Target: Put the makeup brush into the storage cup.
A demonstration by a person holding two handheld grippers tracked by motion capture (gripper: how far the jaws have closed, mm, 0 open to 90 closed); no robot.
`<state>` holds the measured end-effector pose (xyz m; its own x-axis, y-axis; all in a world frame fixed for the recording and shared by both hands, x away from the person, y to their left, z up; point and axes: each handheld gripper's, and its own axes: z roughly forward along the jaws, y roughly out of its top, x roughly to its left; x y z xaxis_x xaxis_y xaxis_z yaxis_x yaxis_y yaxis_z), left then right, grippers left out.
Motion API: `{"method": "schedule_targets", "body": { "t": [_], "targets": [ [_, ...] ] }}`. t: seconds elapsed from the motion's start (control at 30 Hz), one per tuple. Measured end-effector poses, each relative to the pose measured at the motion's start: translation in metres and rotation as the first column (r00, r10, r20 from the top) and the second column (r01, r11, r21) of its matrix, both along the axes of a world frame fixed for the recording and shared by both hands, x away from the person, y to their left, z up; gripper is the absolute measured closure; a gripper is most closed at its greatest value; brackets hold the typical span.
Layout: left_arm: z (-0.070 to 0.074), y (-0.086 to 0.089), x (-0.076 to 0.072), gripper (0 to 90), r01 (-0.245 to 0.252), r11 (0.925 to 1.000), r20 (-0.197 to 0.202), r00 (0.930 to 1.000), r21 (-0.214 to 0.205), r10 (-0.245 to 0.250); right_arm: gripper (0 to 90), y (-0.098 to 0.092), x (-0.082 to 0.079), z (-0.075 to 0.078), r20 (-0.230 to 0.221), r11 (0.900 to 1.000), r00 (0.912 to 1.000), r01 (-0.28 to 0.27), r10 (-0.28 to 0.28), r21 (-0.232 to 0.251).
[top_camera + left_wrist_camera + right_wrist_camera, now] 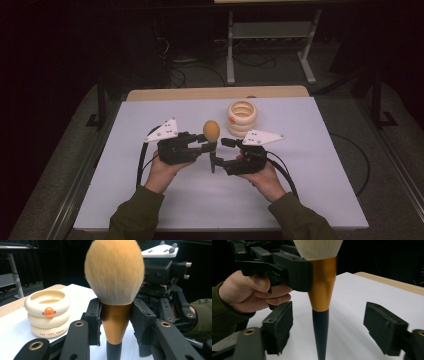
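Now: left gripper (115, 322) clamps brush (114, 277) | high view: ringed holder (242, 118) behind

Only the ringed holder (242, 118) stands behind the grippers; white table (310, 165) around lies open.

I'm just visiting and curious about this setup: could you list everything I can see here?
brush: one, tan bristles, gold ferrule, black handle; upright, clamped at the ferrule in the left hand-held gripper.
ring holder: one, cream with an orange knob; stacked rings, far side of the table.
table: one, white top, wooden far edge.
floor: grey, with cables and a metal stand beyond the table.
left hand-held gripper: one, black with a white plate; shut on the brush.
right hand-held gripper: one, black; jaws apart either side of the brush handle, not touching.
hands: two, green sleeves.
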<state>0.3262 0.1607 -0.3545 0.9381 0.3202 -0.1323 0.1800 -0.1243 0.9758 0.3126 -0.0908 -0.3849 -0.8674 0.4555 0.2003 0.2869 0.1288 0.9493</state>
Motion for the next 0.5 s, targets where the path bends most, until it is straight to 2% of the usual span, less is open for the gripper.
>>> {"method": "schedule_targets", "body": {
  "t": [0.2,0.37,0.5],
  "targets": [
    [-0.001,-0.001,0.000,62.5,0.002,1.0000,-0.001,1.0000,-0.001,-0.002,35.5,0.007,0.001,-0.002,-0.007,0.9999,0.9999,-0.009,0.009,0.007],
    [-0.001,-0.002,0.000,62.5,0.002,1.0000,-0.002,1.0000,0.001,-0.002,42.4,0.013,0.002,-0.004,-0.027,0.9999,0.9995,-0.014,0.014,0.001],
    [-0.002,-0.003,0.000,62.5,0.005,1.0000,0.000,1.0000,0.003,-0.005,47.3,0.017,0.002,-0.004,-0.027,0.9999,0.9995,-0.016,0.015,-0.005]
  ]
}}
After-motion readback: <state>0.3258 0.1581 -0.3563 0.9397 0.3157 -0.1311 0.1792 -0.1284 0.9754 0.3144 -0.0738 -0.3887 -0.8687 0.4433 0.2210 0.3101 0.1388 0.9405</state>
